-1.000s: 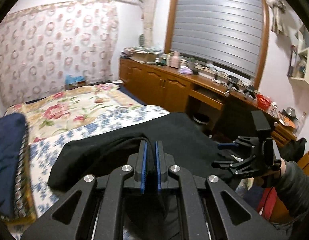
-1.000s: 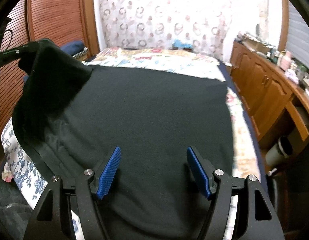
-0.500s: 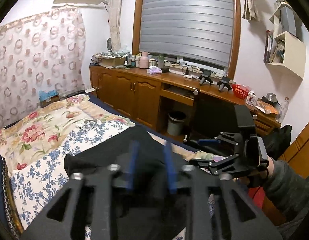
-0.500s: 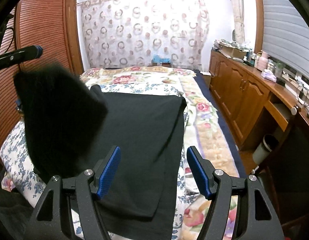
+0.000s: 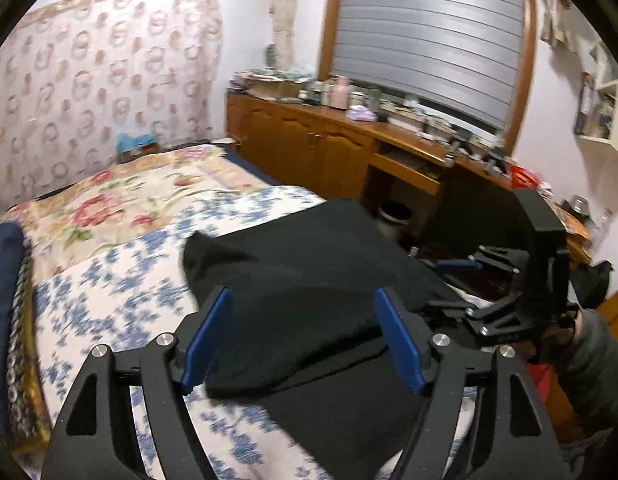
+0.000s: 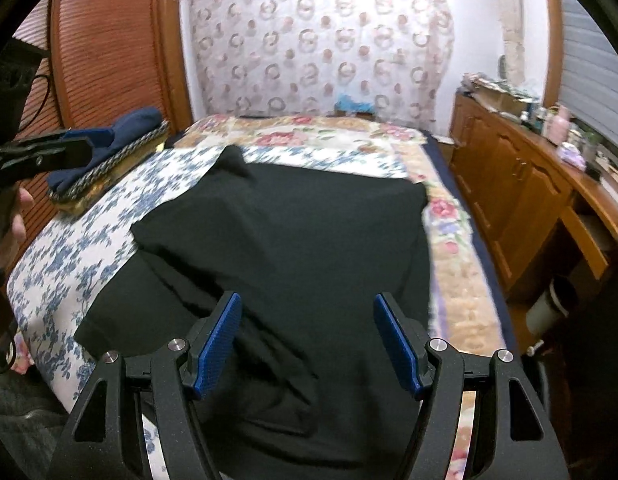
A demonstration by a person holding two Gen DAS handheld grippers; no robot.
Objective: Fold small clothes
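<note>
A black garment (image 5: 309, 280) lies on the floral bedspread (image 5: 121, 300), with one side folded over the rest. In the right wrist view the garment (image 6: 289, 240) shows a loose flap whose corner points toward the far left. My left gripper (image 5: 303, 336) hovers over the near edge, its jaws opening, and its blue pads (image 5: 207, 336) touch nothing. My right gripper (image 6: 309, 344) is open above the garment's near end and holds nothing. Each gripper appears in the other's view: the right gripper (image 5: 449, 284) at the right, the left gripper (image 6: 85, 144) at the far left.
A folded navy blanket (image 6: 121, 128) lies at the bed's far left edge. Wooden cabinets (image 6: 509, 184) with a cluttered top run along the right of the bed, and a waste bin (image 6: 549, 304) stands below them. Wooden wardrobe doors (image 6: 109, 60) stand at the left.
My left gripper went from shut on the lifted black fabric to open. The flap it held up now lies folded over the garment. The right gripper stayed open.
</note>
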